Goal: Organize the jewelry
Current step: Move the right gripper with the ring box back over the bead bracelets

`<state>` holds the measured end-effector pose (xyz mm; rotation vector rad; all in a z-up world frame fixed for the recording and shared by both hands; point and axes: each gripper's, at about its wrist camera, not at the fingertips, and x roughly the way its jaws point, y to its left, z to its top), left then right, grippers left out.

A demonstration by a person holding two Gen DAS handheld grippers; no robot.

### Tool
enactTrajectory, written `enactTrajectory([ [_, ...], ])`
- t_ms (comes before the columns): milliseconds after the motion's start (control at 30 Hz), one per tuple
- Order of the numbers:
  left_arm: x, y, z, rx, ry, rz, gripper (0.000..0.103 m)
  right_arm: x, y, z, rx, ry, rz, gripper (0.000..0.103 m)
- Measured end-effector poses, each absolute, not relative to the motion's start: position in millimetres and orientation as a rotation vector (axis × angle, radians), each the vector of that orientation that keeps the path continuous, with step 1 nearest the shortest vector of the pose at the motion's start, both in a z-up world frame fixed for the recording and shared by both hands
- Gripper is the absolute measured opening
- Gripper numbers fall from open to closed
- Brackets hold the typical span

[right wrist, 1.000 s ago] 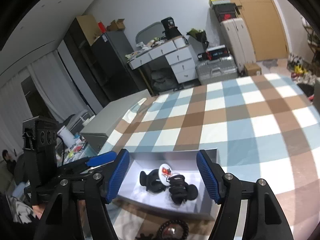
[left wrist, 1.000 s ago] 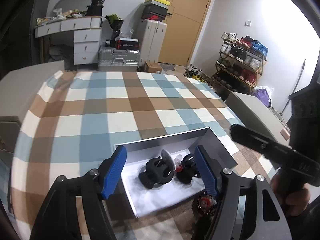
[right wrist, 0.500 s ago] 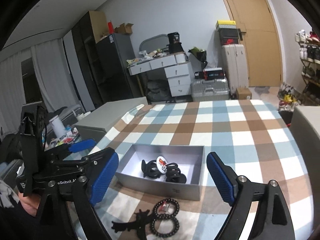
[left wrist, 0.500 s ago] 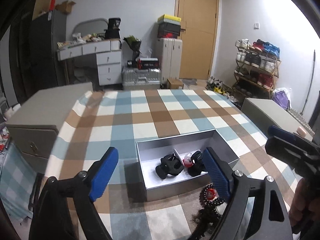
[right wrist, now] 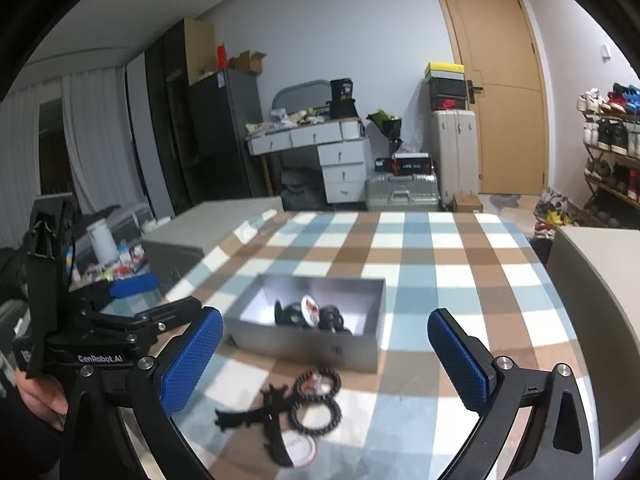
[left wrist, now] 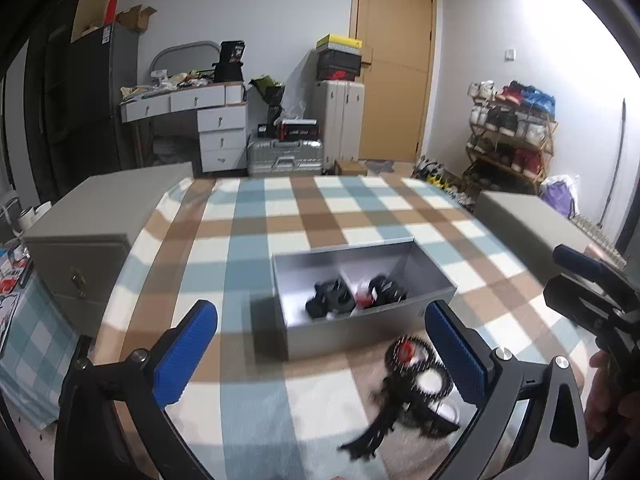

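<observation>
Cluttered bedroom: desk with drawers, suitcases, shoe rack, wooden door at back. Checked tablecloth (left wrist: 280,216) in blue, brown and white over a table, flanked by grey cabinets on both sides. Grey open box (right wrist: 308,344) near the front of the cloth, holding black hair clips (right wrist: 294,314) and a small round white piece, blurred. Outside the box, just in front of its near wall, a loose cluster on the cloth: beaded rings (right wrist: 316,398), a black spiky clip (right wrist: 256,412), a round white disc (right wrist: 298,446) partly under it. Left gripper (left wrist: 320,356) spread wide, nothing between the blue pads, held above the cloth short of the box. Right gripper (right wrist: 324,360) likewise spread wide and empty, loose cluster below and between its fingers. Judged handling: all pieces light; rings probably springy and apt to roll or slip from a pinch, so best nipped across the band; clip stiff plastic with prongs, best taken at the thick middle, prongs likely to snag the rings lying against it. Box wall low, open top, easy drop from above. Plenty of bare cloth behind and to the right of the box; grippers close to each other at the left, some risk of a bump there.
</observation>
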<state>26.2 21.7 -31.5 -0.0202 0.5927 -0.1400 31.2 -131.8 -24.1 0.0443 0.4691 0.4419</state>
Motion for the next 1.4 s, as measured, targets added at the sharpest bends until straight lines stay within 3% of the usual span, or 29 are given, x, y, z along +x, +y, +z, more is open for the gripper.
enactTrajectory([
  [367, 16.8, 24.2, -69.4, -0.021, 0.716, -0.126, 0.101, 40.0, -133.1, -86.7, 0.057, 0.667, 0.421, 0.103],
  [933, 17.2, 31.2, -95.4, -0.050, 0.815, -0.134, 0.101, 96.1, -95.6, -119.2, 0.061, 0.859, 0.428, 0.099],
  [1033, 18.3, 33.4, -97.4, -0.055, 0.823, -0.136, 0.101, 100.8, -87.3, -123.3, 0.053, 0.883, 0.420, 0.094],
  [1100, 18.2, 35.0, -98.3, -0.057, 0.825, -0.137, 0.101, 102.8, -83.2, -124.4, 0.036, 0.888, 0.399, 0.078],
  [1233, 17.8, 38.5, -99.3, -0.063, 0.829, -0.135, 0.101, 103.1, -85.6, -124.3, 0.048, 0.894, 0.374, 0.070],
  [1300, 18.5, 39.7, -100.2, -0.069, 0.832, -0.135, 0.101, 102.9, -88.5, -123.8, 0.062, 0.892, 0.375, 0.056],
  [1400, 19.2, 40.8, -102.2, -0.081, 0.840, -0.139, 0.101, 102.8, -88.5, -123.5, 0.071, 0.892, 0.382, 0.045],
])
